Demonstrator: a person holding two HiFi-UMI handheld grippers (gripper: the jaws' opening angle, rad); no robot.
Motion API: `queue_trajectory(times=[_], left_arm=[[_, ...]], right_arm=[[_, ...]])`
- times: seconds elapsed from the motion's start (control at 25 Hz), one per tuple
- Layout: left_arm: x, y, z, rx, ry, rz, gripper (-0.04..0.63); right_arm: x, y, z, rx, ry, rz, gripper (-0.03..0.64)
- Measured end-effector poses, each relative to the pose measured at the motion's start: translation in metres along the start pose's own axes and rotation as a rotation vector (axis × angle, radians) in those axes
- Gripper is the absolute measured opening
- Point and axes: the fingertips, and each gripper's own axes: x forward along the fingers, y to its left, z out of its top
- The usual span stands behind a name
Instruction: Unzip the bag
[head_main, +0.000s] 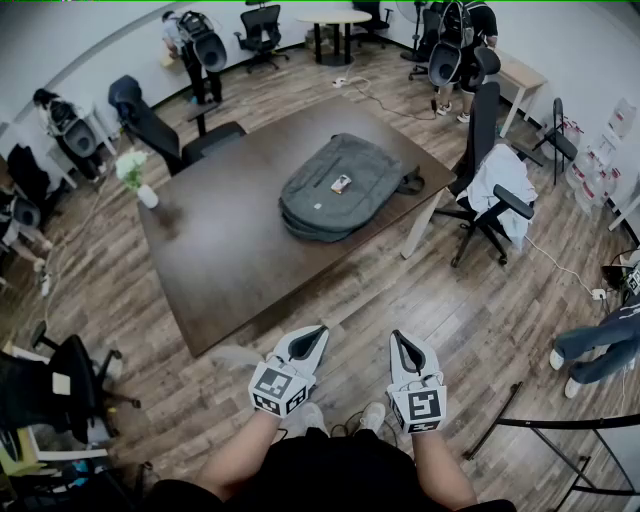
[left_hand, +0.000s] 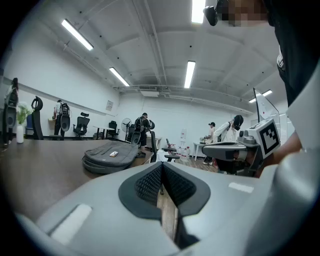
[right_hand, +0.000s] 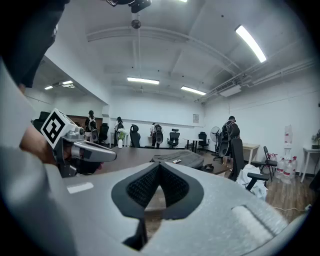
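Note:
A grey backpack (head_main: 338, 185) lies flat on the far right part of a dark brown table (head_main: 230, 250), with a small phone-like item (head_main: 341, 183) on top. It also shows in the left gripper view as the backpack (left_hand: 109, 156) and in the right gripper view as the backpack (right_hand: 181, 159). Both grippers hang well short of the table, near my body. My left gripper (head_main: 313, 335) is shut with nothing in it. My right gripper (head_main: 402, 341) is shut and empty too. The padded jaws meet in both gripper views.
Office chairs stand around the table, one with a white garment (head_main: 497, 185) at the right. A vase of flowers (head_main: 135, 172) sits on the table's left corner. Several people stand at the room's far side. Wooden floor lies between me and the table.

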Motion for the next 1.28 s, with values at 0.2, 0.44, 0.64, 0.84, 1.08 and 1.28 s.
queue_trajectory(times=[0.2, 0.44, 0.64, 0.84, 1.08, 1.28], left_arm=[[-0.008, 0.013, 0.0, 0.011, 0.002, 0.022, 0.018], [-0.021, 0.033, 0.004, 0.036, -0.001, 0.024, 0.018], [-0.03, 0.051, -0.003, 0.046, 0.017, 0.026, 0.018], [-0.029, 0.071, -0.006, 0.036, 0.023, 0.058, 0.018], [0.008, 0.098, 0.002, 0.037, 0.042, 0.113, 0.018], [0.048, 0.12, 0.014, 0.046, 0.054, 0.156, 0.018]], right_arm=[[0.006, 0.009, 0.003, 0.002, -0.008, 0.0, 0.002], [0.018, 0.023, 0.009, -0.009, -0.02, -0.027, 0.002], [0.023, 0.028, 0.008, 0.042, -0.046, -0.063, 0.003], [0.042, 0.032, 0.006, 0.047, -0.044, -0.017, 0.003], [0.094, 0.004, 0.009, 0.038, -0.051, 0.06, 0.003], [0.136, -0.024, 0.012, 0.039, -0.044, 0.14, 0.003]])
